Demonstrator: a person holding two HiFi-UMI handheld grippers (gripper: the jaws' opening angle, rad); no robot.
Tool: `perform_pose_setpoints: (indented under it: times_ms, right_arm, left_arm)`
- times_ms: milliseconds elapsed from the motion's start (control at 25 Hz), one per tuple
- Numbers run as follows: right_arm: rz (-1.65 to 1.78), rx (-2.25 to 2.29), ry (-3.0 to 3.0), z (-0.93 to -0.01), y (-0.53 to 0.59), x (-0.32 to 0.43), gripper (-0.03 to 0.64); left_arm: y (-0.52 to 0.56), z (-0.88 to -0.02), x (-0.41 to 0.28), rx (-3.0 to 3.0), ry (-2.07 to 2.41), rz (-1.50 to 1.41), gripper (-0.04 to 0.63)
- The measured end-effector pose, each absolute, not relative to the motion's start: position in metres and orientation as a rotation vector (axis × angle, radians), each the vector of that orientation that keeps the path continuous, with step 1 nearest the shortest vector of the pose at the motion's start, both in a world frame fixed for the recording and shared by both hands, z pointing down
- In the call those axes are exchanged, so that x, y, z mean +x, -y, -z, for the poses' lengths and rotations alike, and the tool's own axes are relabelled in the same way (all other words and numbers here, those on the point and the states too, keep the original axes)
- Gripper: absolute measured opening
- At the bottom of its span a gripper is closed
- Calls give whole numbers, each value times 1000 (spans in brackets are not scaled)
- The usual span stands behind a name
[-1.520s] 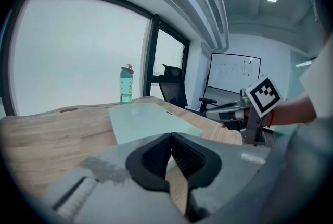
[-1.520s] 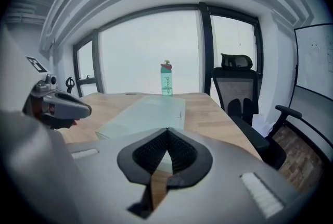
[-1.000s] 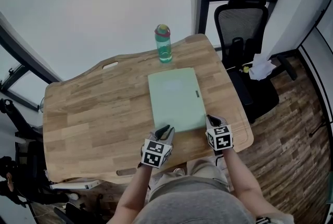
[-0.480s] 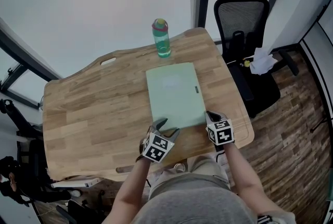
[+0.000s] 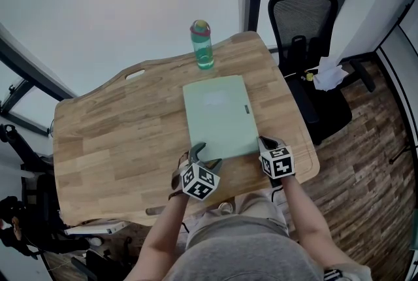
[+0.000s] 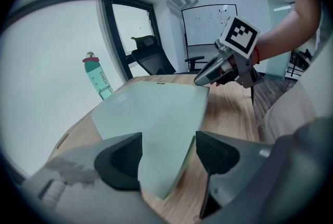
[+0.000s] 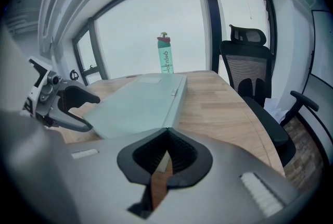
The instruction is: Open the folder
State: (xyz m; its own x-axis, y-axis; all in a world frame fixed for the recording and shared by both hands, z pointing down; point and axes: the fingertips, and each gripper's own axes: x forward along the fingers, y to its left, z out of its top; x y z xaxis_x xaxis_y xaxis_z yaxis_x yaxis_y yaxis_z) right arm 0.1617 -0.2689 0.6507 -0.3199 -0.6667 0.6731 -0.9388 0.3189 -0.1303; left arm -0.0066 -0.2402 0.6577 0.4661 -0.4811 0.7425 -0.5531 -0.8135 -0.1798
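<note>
A pale green folder lies closed and flat on the wooden table. My left gripper is at its near left corner. In the left gripper view the left gripper has its jaws opening wide, with the folder's corner between the pads but not pressed. My right gripper sits at the near right corner. In the right gripper view the right gripper has its jaws closed, with a pale sliver of the folder between the pads.
A teal water bottle stands upright just beyond the folder's far edge. A black office chair with white paper on its seat is off the table's right side. The table's near edge runs just below both grippers.
The left gripper's jaws have spread from nearly shut to wide, and it has rolled and sunk a little at the folder's corner. The right gripper and the folder have stayed put.
</note>
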Motion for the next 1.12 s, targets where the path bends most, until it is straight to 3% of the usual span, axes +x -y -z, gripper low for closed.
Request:
perform_pose_setpoints:
  times_ms: [360,800,1120]
  right_arm:
    - [-668,1395,2061,-651,269,161,-2]
    - [-702,1387,2057,-652,269,161,0]
    - [-727,1401,2058,-652,269,162,0]
  left_arm:
    - [242,-656,-8,2634,934,-1255,327]
    - [233,-646,-5,2707,945,-1173,189]
    - [230,-643,-4,2734,952,-1144,150]
